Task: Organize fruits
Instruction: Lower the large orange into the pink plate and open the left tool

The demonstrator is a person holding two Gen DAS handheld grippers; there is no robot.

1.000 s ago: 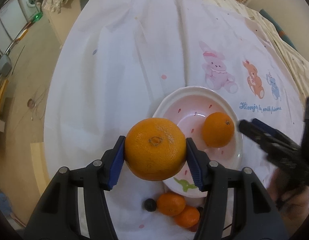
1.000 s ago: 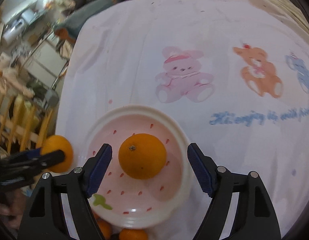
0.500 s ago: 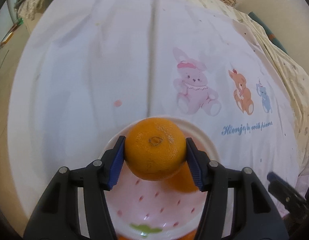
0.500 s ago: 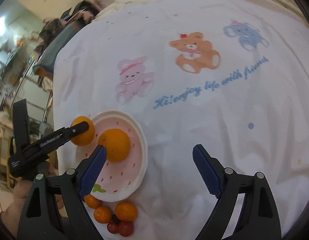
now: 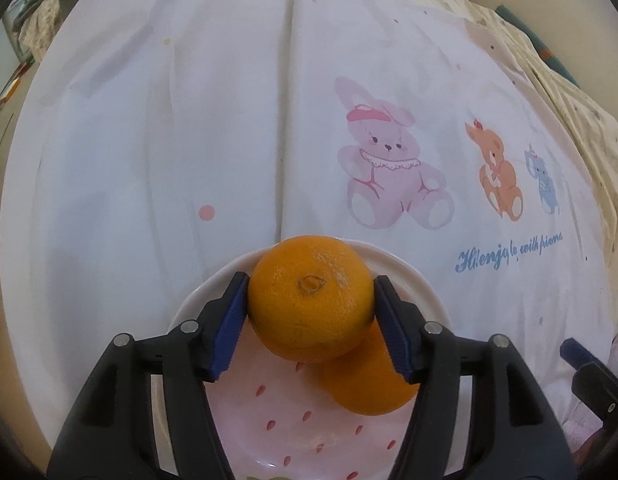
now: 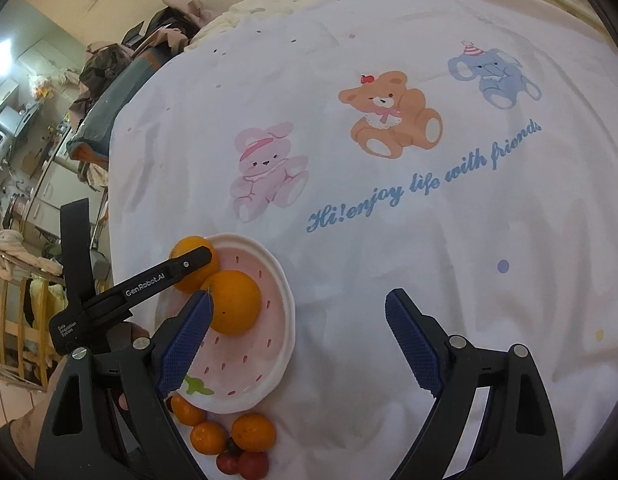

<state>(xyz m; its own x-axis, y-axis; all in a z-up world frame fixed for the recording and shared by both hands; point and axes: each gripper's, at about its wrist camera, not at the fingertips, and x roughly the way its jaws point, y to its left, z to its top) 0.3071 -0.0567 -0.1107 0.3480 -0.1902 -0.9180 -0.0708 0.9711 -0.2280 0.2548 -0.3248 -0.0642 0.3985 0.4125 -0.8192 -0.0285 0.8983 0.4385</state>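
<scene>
On the white cartoon-print cloth (image 6: 389, 240), the left gripper (image 5: 309, 312), jaws just opening, brackets an orange (image 5: 309, 300) over the pink plate (image 6: 269, 264), resting against a second orange (image 6: 235, 302), while the right gripper (image 6: 297, 344) stands wide open and empty beside small fruits (image 6: 229, 436).

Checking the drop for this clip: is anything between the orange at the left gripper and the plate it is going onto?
Mostly clear. The orange sits between the left gripper jaws above the plate. Another orange already lies on the plate, right against it; bare plate shows beside that fruit.
</scene>
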